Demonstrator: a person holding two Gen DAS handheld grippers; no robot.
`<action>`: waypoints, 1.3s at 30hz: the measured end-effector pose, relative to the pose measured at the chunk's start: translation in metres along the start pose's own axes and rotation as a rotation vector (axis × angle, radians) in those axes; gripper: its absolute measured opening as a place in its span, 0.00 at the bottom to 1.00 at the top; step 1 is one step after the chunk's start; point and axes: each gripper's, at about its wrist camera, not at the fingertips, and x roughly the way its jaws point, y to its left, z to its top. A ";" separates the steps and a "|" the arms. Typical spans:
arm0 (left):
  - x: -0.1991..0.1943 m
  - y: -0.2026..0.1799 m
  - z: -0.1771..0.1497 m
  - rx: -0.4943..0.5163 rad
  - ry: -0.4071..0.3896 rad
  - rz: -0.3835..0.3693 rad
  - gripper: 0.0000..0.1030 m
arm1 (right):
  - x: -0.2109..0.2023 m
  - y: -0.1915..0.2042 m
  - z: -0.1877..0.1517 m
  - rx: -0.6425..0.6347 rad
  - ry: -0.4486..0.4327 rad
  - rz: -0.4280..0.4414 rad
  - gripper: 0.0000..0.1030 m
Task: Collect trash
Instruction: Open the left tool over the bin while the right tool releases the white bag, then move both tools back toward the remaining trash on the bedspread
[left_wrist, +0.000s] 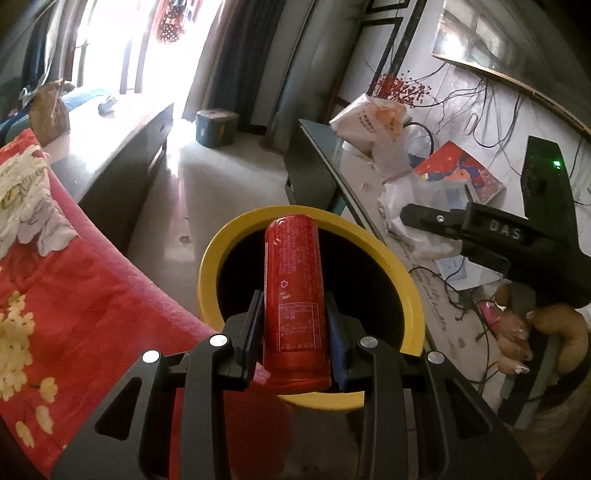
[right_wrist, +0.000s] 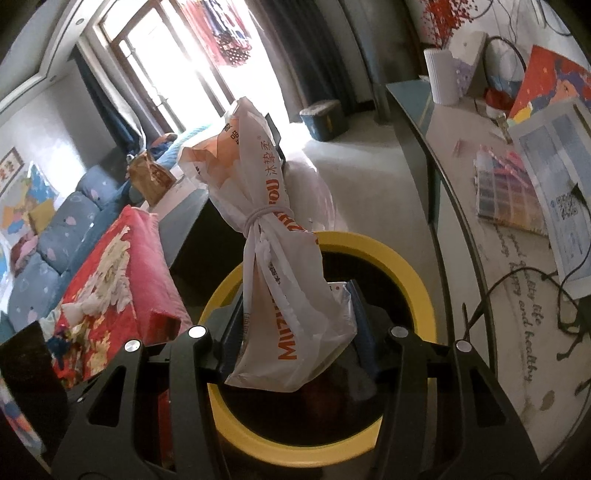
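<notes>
While over bin (left_wrist: 413, 295) | left gripper (left_wrist: 295, 317) clamps can (left_wrist: 293, 280)

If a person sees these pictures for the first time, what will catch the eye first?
First, the red can gripped between the left gripper's fingers, over the mouth of the yellow bin. Next, the tied white plastic bag in the right gripper, also above that bin.

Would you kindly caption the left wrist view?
Left gripper holds a red cylindrical can over the yellow-rimmed round bin.
</notes>
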 end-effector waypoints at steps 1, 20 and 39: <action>0.002 0.001 0.000 -0.004 0.001 -0.007 0.30 | 0.001 -0.002 -0.001 0.007 0.006 -0.001 0.47; -0.049 0.026 -0.017 -0.106 -0.122 0.028 0.94 | -0.005 0.018 -0.006 -0.038 -0.061 -0.031 0.76; -0.131 0.049 -0.026 -0.138 -0.273 0.181 0.94 | -0.027 0.093 -0.024 -0.258 -0.124 0.080 0.80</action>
